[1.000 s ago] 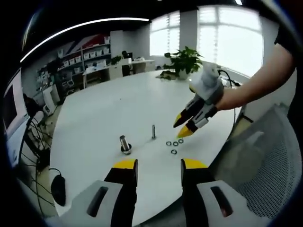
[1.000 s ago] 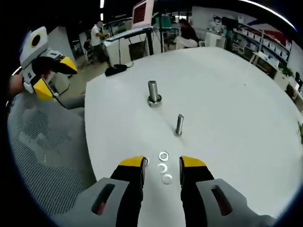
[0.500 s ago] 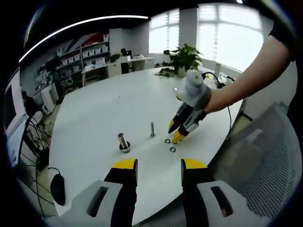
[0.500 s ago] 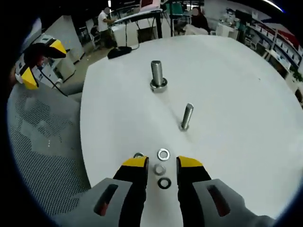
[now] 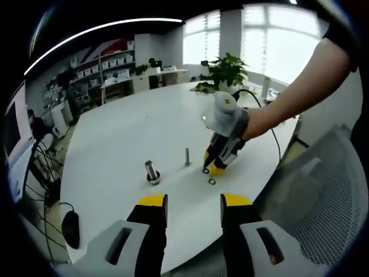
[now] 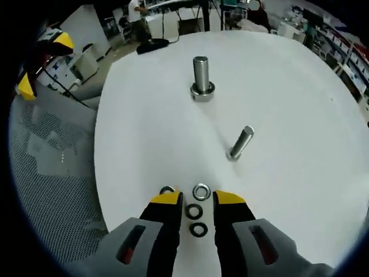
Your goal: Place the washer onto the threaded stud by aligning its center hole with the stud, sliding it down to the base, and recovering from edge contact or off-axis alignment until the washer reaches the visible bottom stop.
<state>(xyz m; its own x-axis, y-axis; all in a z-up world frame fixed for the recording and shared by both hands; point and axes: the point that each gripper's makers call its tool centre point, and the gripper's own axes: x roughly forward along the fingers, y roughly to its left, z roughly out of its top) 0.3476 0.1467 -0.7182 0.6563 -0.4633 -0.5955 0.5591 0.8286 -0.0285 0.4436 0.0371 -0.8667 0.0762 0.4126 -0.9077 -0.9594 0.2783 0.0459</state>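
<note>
The white table (image 6: 300, 104) spreads wide ahead of the right gripper (image 6: 193, 202), bare to its far rim; its near edge curves away to that gripper's left, where a mesh chair (image 6: 52, 190) sits just past it. In the left gripper view the same chair back (image 5: 323, 196) lies to the right, beyond the table's near edge.

Ahead of the right gripper and well apart from it stands the larger threaded stud (image 6: 200, 78) on its nut base, upright. Nearer, ahead and slightly right, the thin stud (image 6: 240, 143) leans in this view, with open tabletop all around it.

The right gripper hangs low over the washers, jaws parted a narrow way and holding nothing that can be made out. One washer (image 6: 194, 211) lies between the tips, a second washer (image 6: 199, 229) just behind it between the jaws, a third washer (image 6: 201, 191) just ahead of the tips, and a fourth ring (image 6: 167, 190) peeks out at the left tip.

The left gripper (image 5: 193, 205) hovers back at the table's near edge, jaws apart and empty, well clear of the studs.
</note>
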